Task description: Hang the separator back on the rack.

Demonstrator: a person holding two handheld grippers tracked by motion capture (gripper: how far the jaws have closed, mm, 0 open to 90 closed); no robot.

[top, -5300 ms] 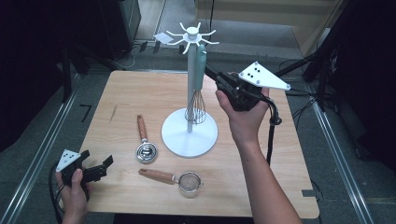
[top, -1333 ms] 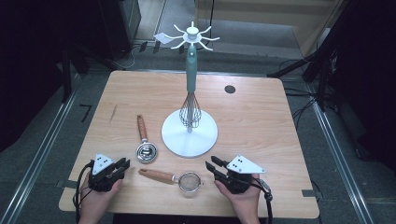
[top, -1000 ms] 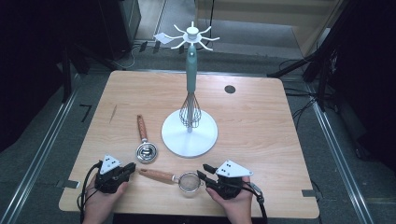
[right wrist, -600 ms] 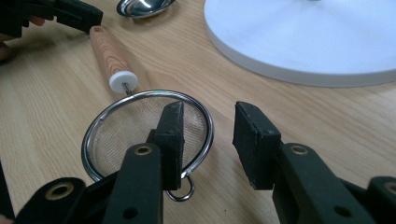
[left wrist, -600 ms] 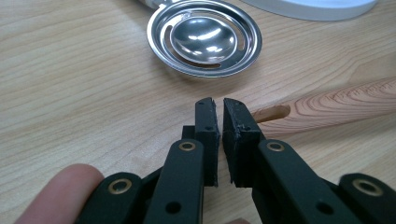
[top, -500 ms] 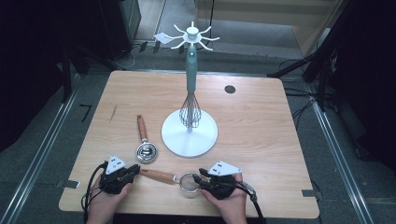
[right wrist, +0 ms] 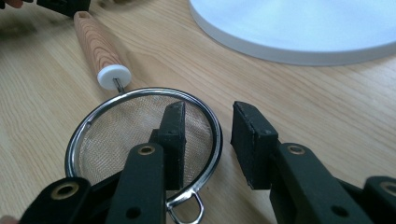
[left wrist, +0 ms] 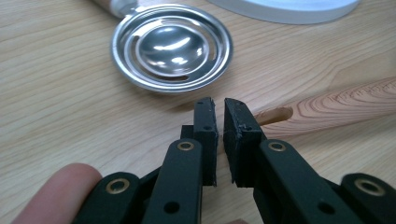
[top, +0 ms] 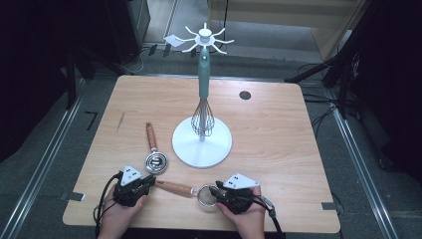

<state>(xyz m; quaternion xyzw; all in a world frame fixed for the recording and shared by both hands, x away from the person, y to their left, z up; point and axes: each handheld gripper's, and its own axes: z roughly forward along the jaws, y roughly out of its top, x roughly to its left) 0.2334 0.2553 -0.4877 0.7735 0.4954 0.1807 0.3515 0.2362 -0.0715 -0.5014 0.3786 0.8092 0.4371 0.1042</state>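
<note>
A small mesh strainer (right wrist: 140, 149) with a wooden handle (right wrist: 95, 44) is laid flat near the front edge of the table (top: 278, 134), its rim straddled by the right gripper (right wrist: 208, 135), whose jaws are held partly apart with one inside the bowl and one outside, not pressed on it. The left gripper (left wrist: 219, 121) is kept closed on nothing at the handle's far end. Just beyond, a round steel scoop (left wrist: 170, 46) and a white stand (top: 201, 144) bearing a whisk (top: 202, 119) are seen.
</note>
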